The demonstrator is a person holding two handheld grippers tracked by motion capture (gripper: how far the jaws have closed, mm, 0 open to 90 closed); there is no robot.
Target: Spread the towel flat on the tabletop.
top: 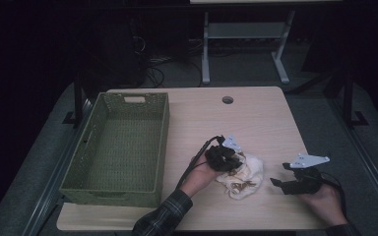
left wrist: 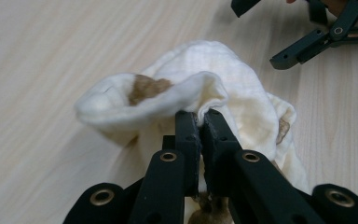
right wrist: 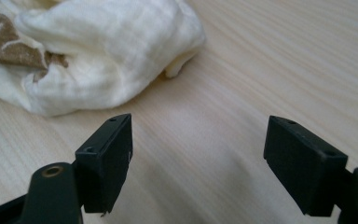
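While the desk (top: 256, 113) carries a green woven basket (top: 120, 147) on its left part, a crumpled cream cloth (top: 246, 178) with brown patches lies on the bare wood near the front edge, well apart from the basket and right of it. From the bottom of the high view, the left forearm in a plaid sleeve (top: 165, 216) angles up and to the right, its hand (top: 199, 174) cupped under the left gripper (top: 225, 156), which sits on the cloth's near-left edge. In the left gripper view its jaws are pressed together on a raised fold of the cloth (left wrist: 168, 100), pinching it. Right of the cloth, the right hand (top: 325, 201) rests low by the desk's front right, holding the right gripper (top: 275, 182) level and aimed left toward the cloth. Its jaws stand wide apart over bare wood, nothing between them, the cloth (right wrist: 93, 51) lying just beyond.
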